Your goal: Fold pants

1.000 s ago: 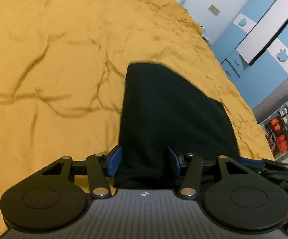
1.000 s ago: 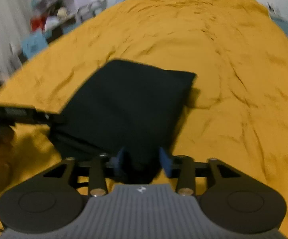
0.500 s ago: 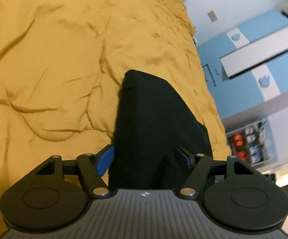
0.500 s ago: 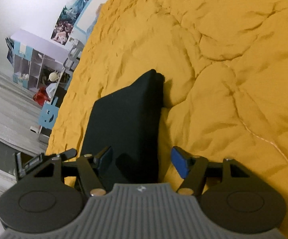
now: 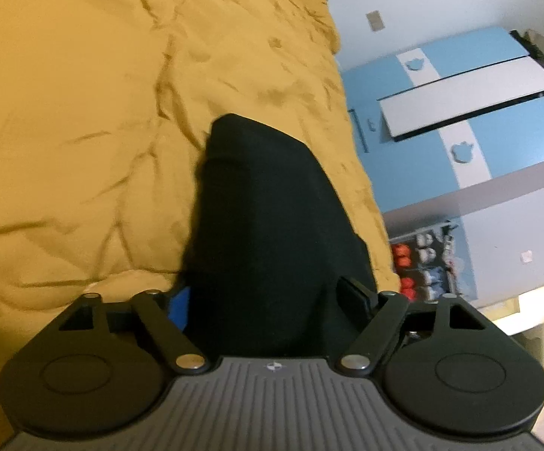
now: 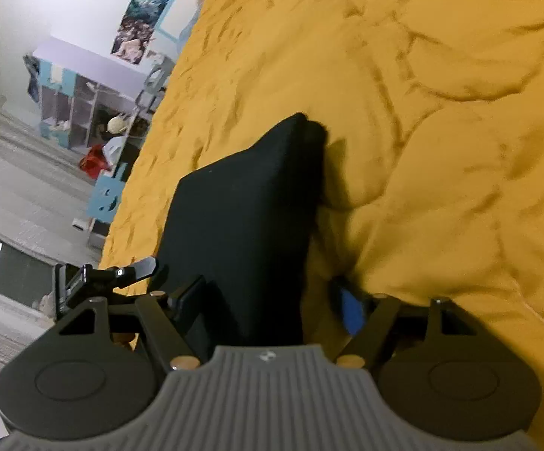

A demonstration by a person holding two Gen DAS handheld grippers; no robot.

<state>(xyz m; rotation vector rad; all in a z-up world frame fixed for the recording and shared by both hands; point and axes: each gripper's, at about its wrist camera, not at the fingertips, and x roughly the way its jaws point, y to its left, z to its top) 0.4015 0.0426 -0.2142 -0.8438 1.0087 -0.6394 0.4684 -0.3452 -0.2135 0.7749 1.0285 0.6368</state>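
Observation:
The black pants [image 5: 272, 218] lie folded into a compact rectangle on the yellow bedspread [image 5: 84, 94]; they also show in the right wrist view [image 6: 245, 210]. My left gripper [image 5: 270, 300] is open, its fingers standing wide on either side of the near end of the pants. My right gripper [image 6: 268, 300] is open too, straddling the other near corner, with one finger over the fabric and the blue pad [image 6: 349, 310] on the bedspread [image 6: 441, 131]. The tip of the left gripper [image 6: 121, 274] shows at the left of the right wrist view.
The bed's edge runs close beside the pants. Blue and white wardrobes [image 5: 460, 112] and a shelf with toys [image 5: 422, 259] stand beyond it. A purple shelf unit [image 6: 84, 101] and posters [image 6: 140, 18] stand by the far wall.
Both grippers have opened and let go of the pants, which now rest on the bed. Both have rolled sideways and drawn back slightly.

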